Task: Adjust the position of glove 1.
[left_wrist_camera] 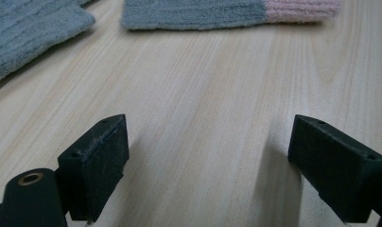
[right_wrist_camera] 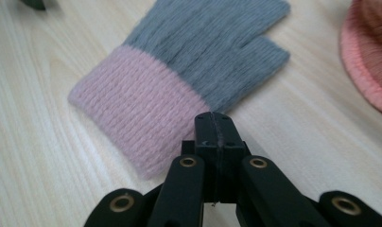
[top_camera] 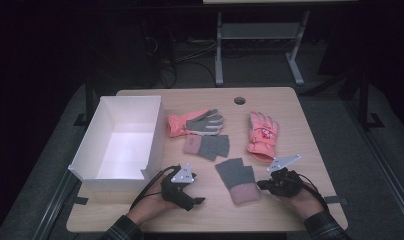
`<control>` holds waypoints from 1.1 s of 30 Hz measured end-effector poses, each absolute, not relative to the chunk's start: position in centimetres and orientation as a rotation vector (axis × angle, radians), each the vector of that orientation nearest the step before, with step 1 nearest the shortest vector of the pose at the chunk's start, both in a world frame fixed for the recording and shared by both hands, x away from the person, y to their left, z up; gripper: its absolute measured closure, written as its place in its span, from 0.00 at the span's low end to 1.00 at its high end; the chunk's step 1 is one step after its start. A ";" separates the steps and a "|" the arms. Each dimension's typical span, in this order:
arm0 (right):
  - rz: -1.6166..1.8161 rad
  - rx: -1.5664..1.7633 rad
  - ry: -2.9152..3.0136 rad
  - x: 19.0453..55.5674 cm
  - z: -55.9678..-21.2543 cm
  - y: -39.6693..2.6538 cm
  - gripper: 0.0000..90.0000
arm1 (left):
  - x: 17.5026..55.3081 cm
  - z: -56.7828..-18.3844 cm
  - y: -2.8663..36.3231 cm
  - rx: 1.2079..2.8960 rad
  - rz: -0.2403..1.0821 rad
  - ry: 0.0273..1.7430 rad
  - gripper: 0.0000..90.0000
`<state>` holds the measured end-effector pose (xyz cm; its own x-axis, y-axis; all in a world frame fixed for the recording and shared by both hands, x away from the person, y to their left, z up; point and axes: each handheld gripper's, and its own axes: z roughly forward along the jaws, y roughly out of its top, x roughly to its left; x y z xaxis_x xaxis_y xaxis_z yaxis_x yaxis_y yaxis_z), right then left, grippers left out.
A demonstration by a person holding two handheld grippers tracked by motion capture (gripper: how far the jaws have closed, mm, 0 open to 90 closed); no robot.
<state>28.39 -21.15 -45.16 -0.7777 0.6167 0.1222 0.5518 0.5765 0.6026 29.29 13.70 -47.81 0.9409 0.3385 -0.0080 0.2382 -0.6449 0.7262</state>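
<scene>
Right gripper (right_wrist_camera: 215, 124), jaws together, noses the knit glove's (right_wrist_camera: 189, 75) pink cuff — left gripper (left_wrist_camera: 208, 165), jaws apart, waits; likely pickup next.

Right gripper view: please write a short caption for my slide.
Shut right gripper beside the pink cuff of a grey knitted glove.

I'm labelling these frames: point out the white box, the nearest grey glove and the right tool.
white box (top_camera: 106, 134), high view, left inner wall
grey glove (top_camera: 235, 175), high view, palm
right tool (right_wrist_camera: 216, 124), right gripper view, closed tips
</scene>
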 end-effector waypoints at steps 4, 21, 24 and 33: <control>0.979 0.967 2.725 28.4 -45.3 -20.7 1.00 | 29.3 -47.8 13.7 2.300 0.163 0.405 0.14; 1.047 0.782 2.851 27.4 -45.3 -16.7 1.00 | 29.3 -47.8 13.7 2.297 0.160 0.412 0.14; 1.054 0.760 2.859 27.4 -45.3 -15.7 1.00 | 29.2 -47.8 13.7 2.297 0.160 0.413 0.14; 1.083 0.680 2.870 27.8 -45.2 -13.4 1.00 | 29.3 -47.8 13.7 2.295 0.160 0.411 0.14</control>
